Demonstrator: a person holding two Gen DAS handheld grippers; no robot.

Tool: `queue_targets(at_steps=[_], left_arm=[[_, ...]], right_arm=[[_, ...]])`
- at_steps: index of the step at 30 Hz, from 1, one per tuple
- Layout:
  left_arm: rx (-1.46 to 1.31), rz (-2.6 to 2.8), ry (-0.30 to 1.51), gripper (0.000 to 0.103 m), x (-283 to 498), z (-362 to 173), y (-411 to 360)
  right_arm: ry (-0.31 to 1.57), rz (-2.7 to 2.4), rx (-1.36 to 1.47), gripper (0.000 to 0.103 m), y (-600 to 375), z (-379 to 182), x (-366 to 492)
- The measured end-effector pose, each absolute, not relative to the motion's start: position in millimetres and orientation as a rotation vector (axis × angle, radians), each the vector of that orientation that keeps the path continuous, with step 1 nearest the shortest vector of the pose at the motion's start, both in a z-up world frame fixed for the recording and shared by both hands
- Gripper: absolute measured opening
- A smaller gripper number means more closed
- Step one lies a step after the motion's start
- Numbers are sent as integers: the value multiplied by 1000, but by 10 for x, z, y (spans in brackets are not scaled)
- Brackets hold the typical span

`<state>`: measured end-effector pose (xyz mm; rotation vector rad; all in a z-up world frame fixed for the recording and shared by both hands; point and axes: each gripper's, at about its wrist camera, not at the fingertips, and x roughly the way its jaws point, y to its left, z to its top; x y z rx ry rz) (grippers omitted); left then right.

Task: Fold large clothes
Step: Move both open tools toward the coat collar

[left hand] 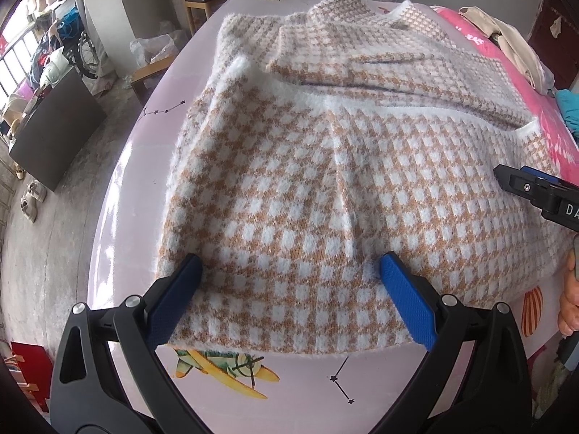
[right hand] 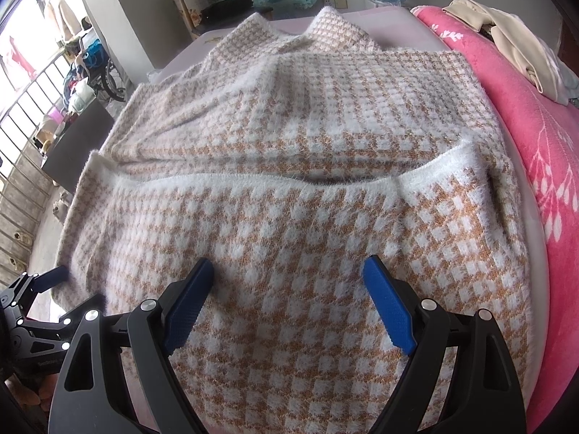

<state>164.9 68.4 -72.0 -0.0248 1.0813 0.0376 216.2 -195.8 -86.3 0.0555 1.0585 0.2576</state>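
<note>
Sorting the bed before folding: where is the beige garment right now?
The beige garment lies crumpled on the pink blanket, upper right in both wrist views, beyond the checked sweater.

My left claw stands wide over the near hem of the checked sweater, nothing between its pads but knit. In front of that hem I have a bare strip of pale sheet, and more bare sheet runs along the sweater's left edge to the bed's rim. To the right, my right claw juts in over the sweater and blocks that side. Its own pads are spread too, only fabric under them. Beyond it the pink blanket crowds the sweater's right edge, with beige clothes piled at the far corner.
</note>
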Motion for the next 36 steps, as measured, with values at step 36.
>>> queue_targets(at_steps=[36], left_arm=[[-177, -278, 875, 95, 5110, 443, 481]], right_arm=[[1045, 386, 210, 83, -2304, 393, 4917]])
